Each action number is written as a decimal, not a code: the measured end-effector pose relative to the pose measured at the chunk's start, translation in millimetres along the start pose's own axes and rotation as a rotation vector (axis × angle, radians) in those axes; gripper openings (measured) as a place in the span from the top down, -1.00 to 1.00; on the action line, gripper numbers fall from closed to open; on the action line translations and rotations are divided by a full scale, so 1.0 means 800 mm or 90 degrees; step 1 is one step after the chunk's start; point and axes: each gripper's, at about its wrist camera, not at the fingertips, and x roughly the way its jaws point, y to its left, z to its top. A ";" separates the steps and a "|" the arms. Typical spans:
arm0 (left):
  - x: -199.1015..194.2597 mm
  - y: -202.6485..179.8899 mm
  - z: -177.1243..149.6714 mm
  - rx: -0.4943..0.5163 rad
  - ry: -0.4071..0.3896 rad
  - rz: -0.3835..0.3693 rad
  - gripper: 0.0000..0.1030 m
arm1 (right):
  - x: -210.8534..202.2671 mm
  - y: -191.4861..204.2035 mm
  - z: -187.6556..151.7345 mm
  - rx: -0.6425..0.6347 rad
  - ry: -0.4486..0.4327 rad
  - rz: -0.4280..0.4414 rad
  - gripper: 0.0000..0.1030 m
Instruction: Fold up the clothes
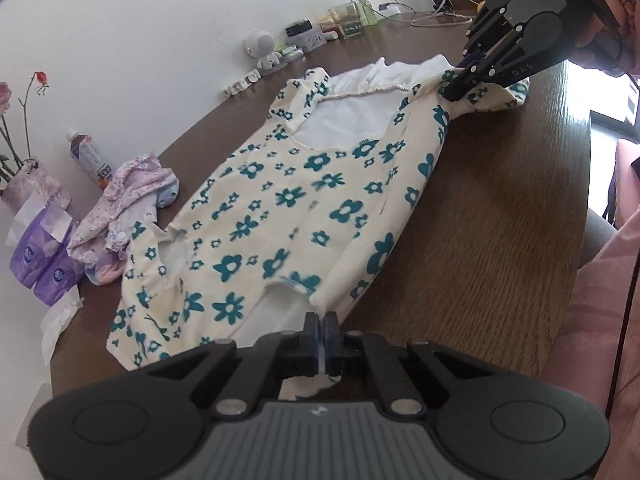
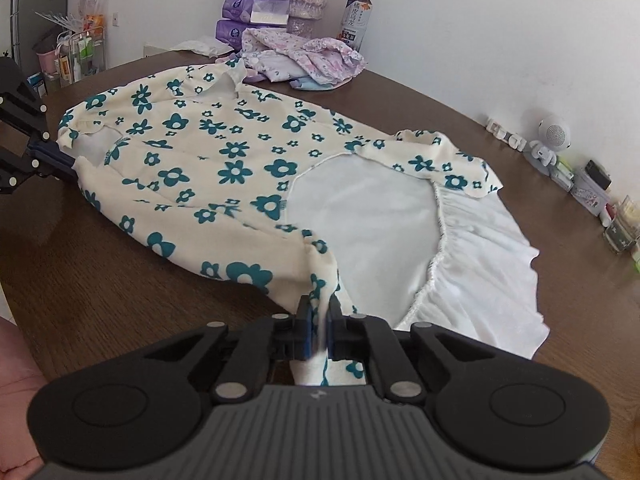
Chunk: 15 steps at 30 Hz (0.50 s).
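Risk: your dress (image 1: 280, 200) could slip out if you pull too hard. Each pinch holds only a thin bit of cloth at the edge.
Risk two: the near side could drag on the table (image 1: 480, 260) and bunch up, if you lift one hand before the other.
Risk three: the small pink clothes (image 2: 308, 60) sit just past the far edge. A big fold could land on them and knock the bottle (image 2: 356, 20) behind them.
Left gripper (image 1: 321, 322): you have it pinched tight on the dress edge near one end. It points down at a slant.
Right gripper (image 2: 319, 312): you have it pinched tight on a twisted bit of cloth, near the white frill (image 2: 480, 260). It points down at a slant too.
Hands: they are well apart, one near each end of the near side. I think the cloth between them is a bit slack, but the curved view makes that hard to judge.
Dress: it lies spread on the brown table, flowers up, with the white inside showing at the wide hole.
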 end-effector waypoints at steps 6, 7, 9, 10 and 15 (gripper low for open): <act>-0.053 0.031 0.024 -0.036 -0.033 -0.008 0.98 | -0.053 -0.008 0.037 -0.048 -0.070 -0.023 0.91; -0.056 0.029 0.022 -0.042 -0.026 -0.028 0.98 | -0.058 -0.006 0.037 -0.058 -0.069 -0.019 0.91; -0.051 0.016 0.009 -0.046 0.003 -0.069 0.98 | -0.061 -0.003 0.028 -0.071 -0.050 -0.001 0.91; -0.048 0.009 0.003 -0.048 0.018 -0.090 0.98 | -0.058 0.002 0.019 -0.078 -0.033 0.009 0.91; -0.024 -0.014 -0.024 -0.052 0.069 -0.154 0.95 | -0.040 0.025 -0.019 -0.085 0.040 0.060 0.91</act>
